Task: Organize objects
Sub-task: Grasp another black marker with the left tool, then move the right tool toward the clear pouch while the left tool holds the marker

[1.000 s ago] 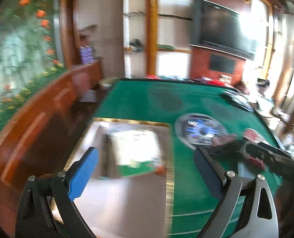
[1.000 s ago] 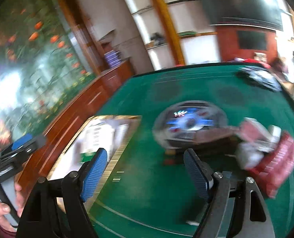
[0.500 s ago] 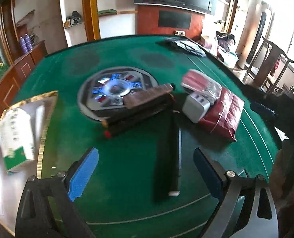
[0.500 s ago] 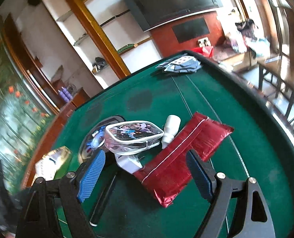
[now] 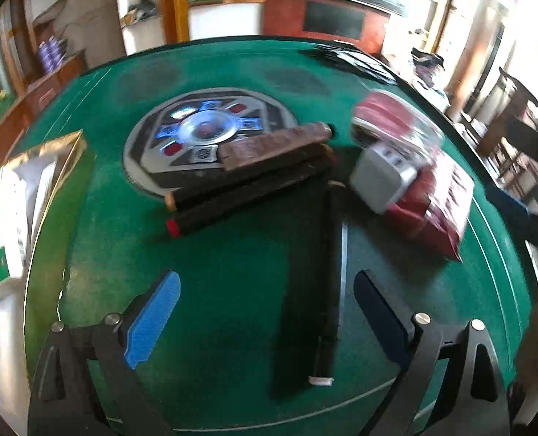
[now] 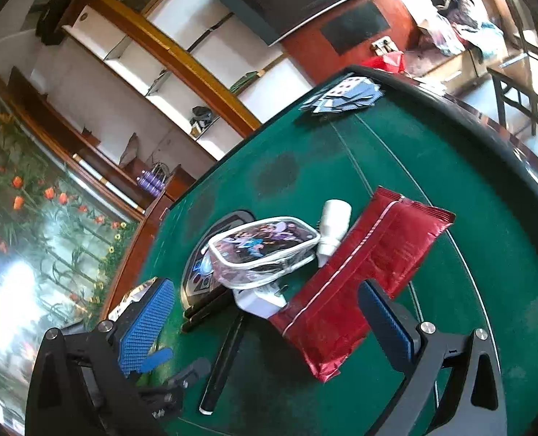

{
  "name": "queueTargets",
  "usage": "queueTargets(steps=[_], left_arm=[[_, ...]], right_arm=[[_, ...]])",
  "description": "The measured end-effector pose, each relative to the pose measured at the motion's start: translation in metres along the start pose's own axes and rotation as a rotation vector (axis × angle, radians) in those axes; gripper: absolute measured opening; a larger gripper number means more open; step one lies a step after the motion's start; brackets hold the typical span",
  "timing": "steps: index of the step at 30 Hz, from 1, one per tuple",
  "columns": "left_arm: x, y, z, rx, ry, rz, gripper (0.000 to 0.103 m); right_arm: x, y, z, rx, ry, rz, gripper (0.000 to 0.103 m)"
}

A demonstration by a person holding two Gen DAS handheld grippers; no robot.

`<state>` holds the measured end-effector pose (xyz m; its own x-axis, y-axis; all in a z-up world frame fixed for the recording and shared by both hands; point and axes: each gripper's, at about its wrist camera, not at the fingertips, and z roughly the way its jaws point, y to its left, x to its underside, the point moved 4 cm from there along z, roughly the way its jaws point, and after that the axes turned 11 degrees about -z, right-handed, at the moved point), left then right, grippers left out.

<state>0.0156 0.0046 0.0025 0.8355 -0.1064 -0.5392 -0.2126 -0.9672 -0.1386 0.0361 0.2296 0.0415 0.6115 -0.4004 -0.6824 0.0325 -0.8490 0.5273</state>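
Having swung away from the gold tray (image 5: pixel 47 152) toward the pile, both grippers are now held open and empty: a black pen (image 5: pixel 329 283) lies between the left fingers (image 5: pixel 153 321), while the red packet (image 6: pixel 359 283) lies between the just-widened right fingers (image 6: pixel 147 321), so a pickup seems next.

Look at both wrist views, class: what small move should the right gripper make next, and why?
Probably ease the right gripper forward and down over the near end of the red foil packet. Its jaws have just been opening and stand wide with nothing between them, and the packet lies flat on the green table directly ahead, its near end clear of the pouch and white charger.
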Motion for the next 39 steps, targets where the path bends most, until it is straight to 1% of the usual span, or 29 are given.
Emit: queueTargets(steps=[3, 6, 9, 11, 14, 16, 17, 18, 19, 20, 21, 23, 24, 26, 28, 33, 36, 39], left_arm=[[0.003, -0.012, 0.003, -0.017, -0.006, 0.072, 0.096], [0.006, -0.023, 0.008, -0.024, 0.001, 0.108, 0.096], [0.008, -0.034, 0.017, -0.059, -0.005, 0.153, 0.096], [0.009, -0.041, 0.022, -0.067, -0.003, 0.176, 0.096], [0.009, -0.051, 0.023, -0.075, -0.031, 0.211, 0.096], [0.01, -0.056, 0.021, -0.082, -0.05, 0.241, 0.092], [0.012, -0.058, 0.02, -0.069, -0.052, 0.249, 0.083], [0.012, -0.059, 0.019, -0.031, -0.037, 0.243, 0.063], [0.012, -0.059, 0.018, 0.002, -0.02, 0.231, 0.049], [0.012, -0.059, 0.016, 0.009, -0.014, 0.219, 0.016], [0.012, -0.058, 0.016, -0.002, -0.012, 0.219, 0.014], [0.013, -0.053, 0.015, 0.022, -0.003, 0.194, 0.014], [0.013, -0.047, 0.012, 0.054, 0.016, 0.157, 0.014], [0.012, -0.035, 0.003, 0.099, 0.023, 0.105, 0.014], [0.012, -0.027, -0.01, 0.122, 0.011, 0.075, 0.014], [0.014, 0.002, -0.055, 0.172, -0.052, 0.014, 0.014], [0.017, 0.023, -0.08, 0.19, -0.083, -0.023, 0.014], [0.02, 0.046, -0.101, 0.178, -0.122, -0.039, 0.014]], right_arm=[[0.001, -0.006, 0.001, 0.019, -0.012, 0.021, 0.103], [0.002, -0.009, 0.003, 0.016, -0.006, 0.032, 0.103], [0.001, -0.012, 0.004, 0.025, -0.007, 0.028, 0.103], [0.001, -0.012, 0.004, 0.017, -0.007, 0.031, 0.103], [0.001, -0.014, 0.004, 0.004, -0.003, 0.043, 0.103], [0.001, -0.015, 0.004, 0.005, -0.005, 0.048, 0.103], [0.001, -0.016, 0.003, 0.009, -0.009, 0.047, 0.103], [0.0, -0.016, 0.003, 0.013, -0.012, 0.045, 0.103], [0.0, -0.016, 0.002, 0.018, -0.016, 0.042, 0.103], [0.0, -0.016, 0.001, 0.024, -0.019, 0.038, 0.103], [0.0, -0.016, 0.001, 0.029, -0.02, 0.035, 0.103], [0.0, -0.017, 0.001, 0.039, -0.019, 0.032, 0.103], [0.001, -0.018, 0.001, 0.043, -0.017, 0.032, 0.103], [0.001, -0.019, 0.002, 0.049, -0.011, 0.032, 0.103], [0.001, -0.019, 0.004, 0.046, -0.002, 0.031, 0.103], [0.003, -0.014, 0.006, 0.053, 0.01, -0.004, 0.103], [0.001, -0.003, 0.006, 0.116, 0.006, -0.079, 0.103], [-0.002, 0.013, 0.009, 0.183, 0.032, -0.179, 0.103]])
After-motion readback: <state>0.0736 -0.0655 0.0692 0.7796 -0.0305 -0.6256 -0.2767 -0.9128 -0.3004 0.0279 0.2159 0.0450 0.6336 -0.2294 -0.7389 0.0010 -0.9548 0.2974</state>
